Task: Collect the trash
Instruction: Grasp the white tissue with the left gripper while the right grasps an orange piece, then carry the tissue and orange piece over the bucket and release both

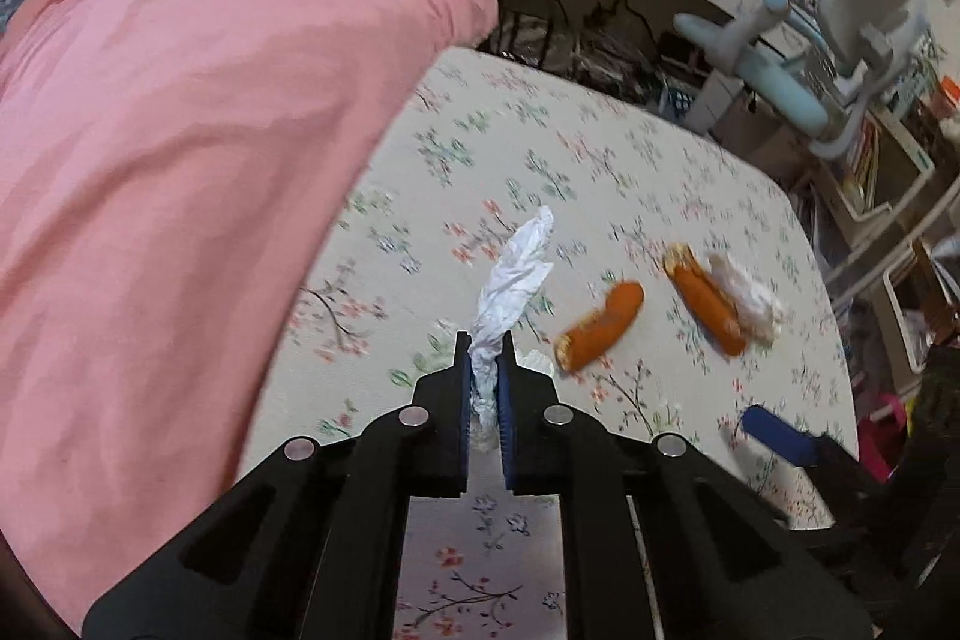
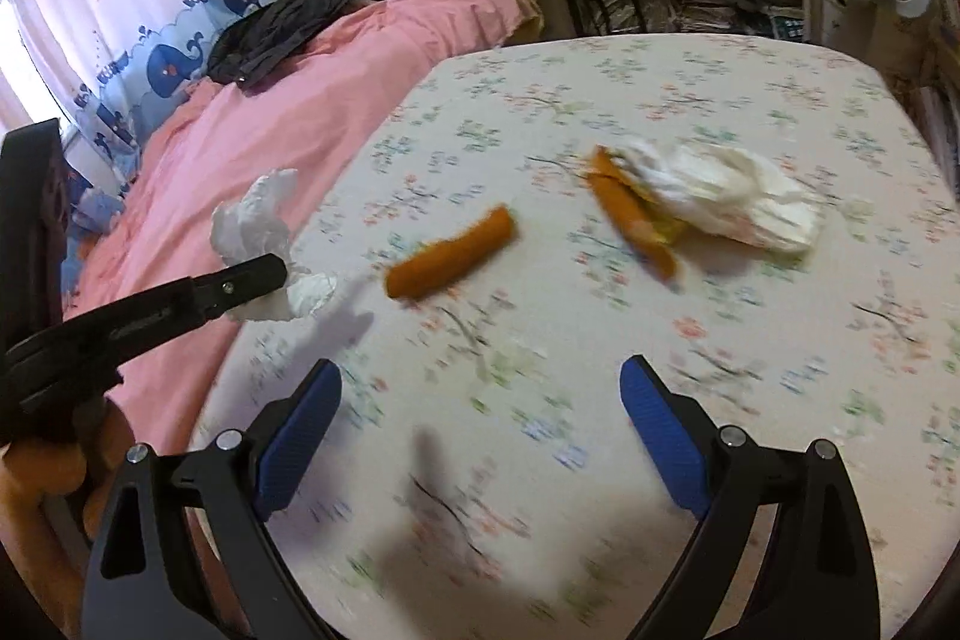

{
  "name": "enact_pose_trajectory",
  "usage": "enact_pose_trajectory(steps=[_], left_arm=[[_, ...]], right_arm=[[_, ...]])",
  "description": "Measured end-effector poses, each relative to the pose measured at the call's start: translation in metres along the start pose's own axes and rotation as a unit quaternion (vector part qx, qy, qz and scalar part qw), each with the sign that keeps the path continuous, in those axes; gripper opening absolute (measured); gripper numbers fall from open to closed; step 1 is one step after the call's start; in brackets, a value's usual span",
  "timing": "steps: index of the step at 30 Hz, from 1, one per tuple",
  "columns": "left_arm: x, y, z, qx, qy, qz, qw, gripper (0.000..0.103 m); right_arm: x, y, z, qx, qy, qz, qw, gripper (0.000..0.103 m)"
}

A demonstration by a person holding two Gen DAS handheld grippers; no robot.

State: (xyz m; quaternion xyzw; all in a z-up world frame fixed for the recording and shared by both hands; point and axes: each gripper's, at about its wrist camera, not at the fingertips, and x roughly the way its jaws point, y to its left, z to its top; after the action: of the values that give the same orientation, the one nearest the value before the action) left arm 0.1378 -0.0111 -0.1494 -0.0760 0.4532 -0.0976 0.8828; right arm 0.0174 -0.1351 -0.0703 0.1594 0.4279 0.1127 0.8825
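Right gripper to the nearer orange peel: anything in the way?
Nothing visible. The right gripper is open over bare floral sheet, and the nearer orange peel lies ahead with no object between. The left gripper, shut on a tissue, is off to the side.

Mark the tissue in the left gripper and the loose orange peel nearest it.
crumpled tissue (image 1: 515,274), left wrist view, on its middle above the closed fingers.
orange peel (image 2: 451,260), right wrist view, on the middle of the curled strip.
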Motion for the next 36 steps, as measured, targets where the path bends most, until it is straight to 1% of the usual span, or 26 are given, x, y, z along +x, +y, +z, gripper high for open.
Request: enact_pose_trajectory(steps=[5, 9, 13, 16, 18, 19, 21, 22, 23, 27, 31, 36], left_arm=[[-0.011, 0.005, 0.011, -0.004, -0.016, -0.002, 0.9999, 0.008], [-0.015, 0.002, 0.019, 0.004, -0.025, -0.005, 0.9997, 0.008], [-0.019, -0.004, 0.026, 0.02, -0.034, -0.005, 0.9992, 0.008], [-0.019, -0.008, 0.031, 0.032, -0.04, -0.005, 0.9987, 0.008], [-0.018, -0.01, 0.034, 0.036, -0.04, -0.005, 0.9985, 0.008], [-0.017, -0.01, 0.034, 0.036, -0.04, -0.006, 0.9985, 0.008], [-0.015, -0.012, 0.035, 0.039, -0.039, -0.007, 0.9985, 0.008], [-0.015, -0.012, 0.036, 0.04, -0.039, -0.006, 0.9984, 0.008], [-0.015, -0.013, 0.036, 0.043, -0.039, -0.004, 0.9983, 0.008], [-0.017, -0.012, 0.035, 0.044, -0.042, 0.0, 0.9981, 0.008], [-0.019, -0.015, 0.032, 0.048, -0.041, 0.002, 0.998, 0.008], [-0.024, -0.022, 0.022, 0.064, -0.04, 0.004, 0.9972, 0.008]], right_arm=[[0.023, 0.013, 0.012, 0.014, -0.006, 0.02, 1.0, 0.09], [0.041, 0.013, 0.02, 0.033, -0.007, 0.019, 0.999, 0.077], [0.053, 0.011, 0.028, 0.042, -0.011, 0.004, 0.999, 0.069], [0.058, 0.014, 0.033, 0.021, -0.009, -0.019, 1.0, 0.06], [0.059, 0.016, 0.034, 0.001, -0.004, -0.035, 0.999, 0.047], [0.058, 0.016, 0.034, -0.008, 0.0, -0.039, 0.999, 0.044], [0.057, 0.015, 0.032, -0.019, 0.007, -0.042, 0.999, 0.03], [0.056, 0.013, 0.031, -0.022, 0.01, -0.041, 0.999, 0.027], [0.055, 0.011, 0.031, -0.023, 0.013, -0.039, 0.999, 0.022], [0.048, 0.003, 0.028, -0.024, 0.02, -0.031, 0.999, 0.02], [0.039, -0.001, 0.022, -0.025, 0.023, -0.027, 0.999, 0.019], [0.029, -0.001, 0.016, -0.037, 0.031, -0.027, 0.998, 0.019]])
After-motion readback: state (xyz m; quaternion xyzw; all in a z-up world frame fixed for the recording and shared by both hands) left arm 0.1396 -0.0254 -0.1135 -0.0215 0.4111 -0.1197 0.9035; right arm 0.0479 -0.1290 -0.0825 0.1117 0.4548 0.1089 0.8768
